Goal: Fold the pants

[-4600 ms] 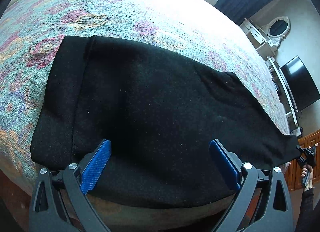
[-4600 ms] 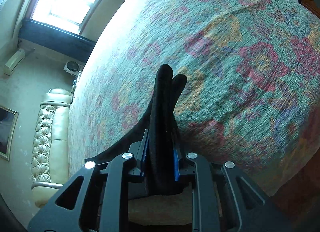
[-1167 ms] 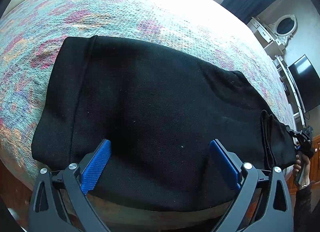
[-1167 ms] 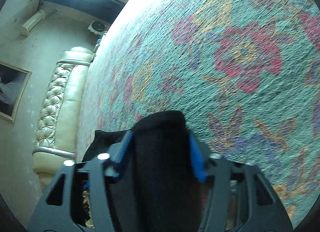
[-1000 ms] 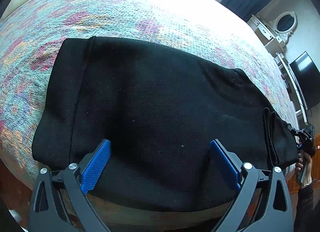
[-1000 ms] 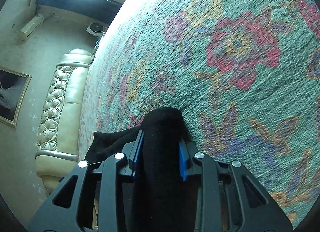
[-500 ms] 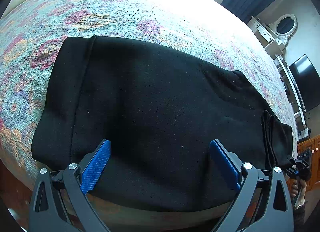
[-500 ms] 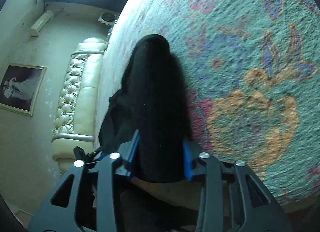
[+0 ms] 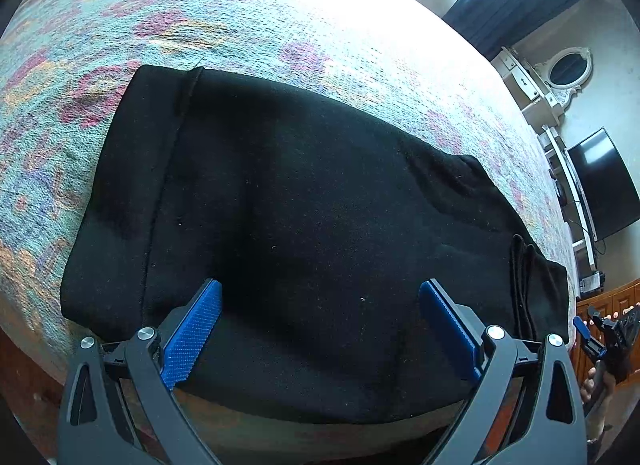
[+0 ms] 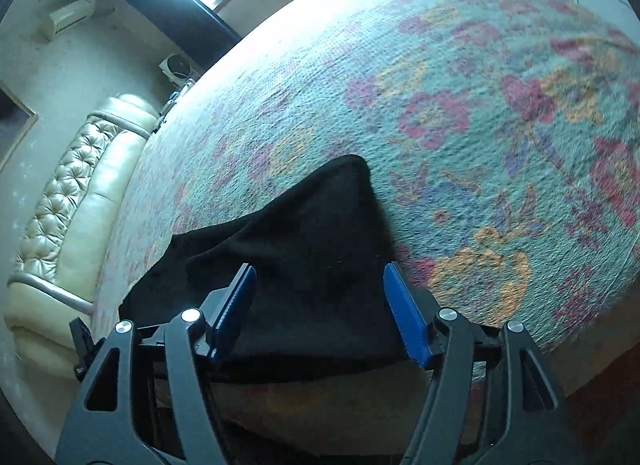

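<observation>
Black pants point(image 9: 304, 225) lie flat along the near edge of the flowered bed point(image 9: 280, 25).
Both the left gripper point(image 9: 320, 321) and right gripper point(image 10: 320, 305) gape wide, empty; the soft, limp knit likely needs pinching at hem corners.

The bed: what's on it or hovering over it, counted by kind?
Black pants: 1
Flowered bedspread: 1
Claws: 2, the left claw and the right claw, both open
Total: 4
</observation>
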`<state>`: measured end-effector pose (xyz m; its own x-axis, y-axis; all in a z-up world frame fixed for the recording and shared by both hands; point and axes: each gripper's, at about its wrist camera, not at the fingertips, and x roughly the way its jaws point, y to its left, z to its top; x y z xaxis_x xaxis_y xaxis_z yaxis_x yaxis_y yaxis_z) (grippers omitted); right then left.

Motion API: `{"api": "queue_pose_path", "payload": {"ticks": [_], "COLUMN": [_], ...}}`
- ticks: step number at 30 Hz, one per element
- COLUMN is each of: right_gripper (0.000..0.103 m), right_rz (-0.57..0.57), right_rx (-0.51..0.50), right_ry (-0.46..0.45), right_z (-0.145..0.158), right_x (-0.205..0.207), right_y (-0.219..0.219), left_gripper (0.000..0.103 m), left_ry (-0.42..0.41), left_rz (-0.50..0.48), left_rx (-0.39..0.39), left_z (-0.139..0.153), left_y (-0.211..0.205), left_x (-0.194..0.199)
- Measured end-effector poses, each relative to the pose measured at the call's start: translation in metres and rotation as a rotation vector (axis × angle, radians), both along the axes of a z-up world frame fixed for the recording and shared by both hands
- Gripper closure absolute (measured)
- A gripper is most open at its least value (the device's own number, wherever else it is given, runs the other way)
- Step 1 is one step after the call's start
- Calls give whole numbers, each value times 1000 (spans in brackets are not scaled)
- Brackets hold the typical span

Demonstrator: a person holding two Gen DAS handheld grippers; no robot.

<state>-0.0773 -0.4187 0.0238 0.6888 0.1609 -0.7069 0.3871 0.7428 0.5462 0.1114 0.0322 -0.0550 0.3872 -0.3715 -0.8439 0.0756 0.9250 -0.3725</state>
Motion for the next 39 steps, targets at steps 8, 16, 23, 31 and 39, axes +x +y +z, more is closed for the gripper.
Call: {"api": "queue_pose_path", "payload": {"ticks": [8,16,23,31,39], "right_gripper": [26,24,22,22,18], "right_rz": [229,312,316,329,347], "right_rx": [-109,-151,-142,-133,-128], "right_ry": [70,86,83,75,74], "right_z": [-7,-16,-19,-19,-20], "right_x": [33,35,38,37,41], "right_y": [124,147,149,155,159], "left_gripper": [6,6,6,6,6], "left_ry": [49,-10,52,87,60], "left_rz": [88,193,151,150,86], "left_rx": [-334,-540,-531,-600,-485], "left_z": [13,11,-13,-22,-15], "left_y": [56,150,160,171,165], "left_x": [-2,1,9,16,12]}}
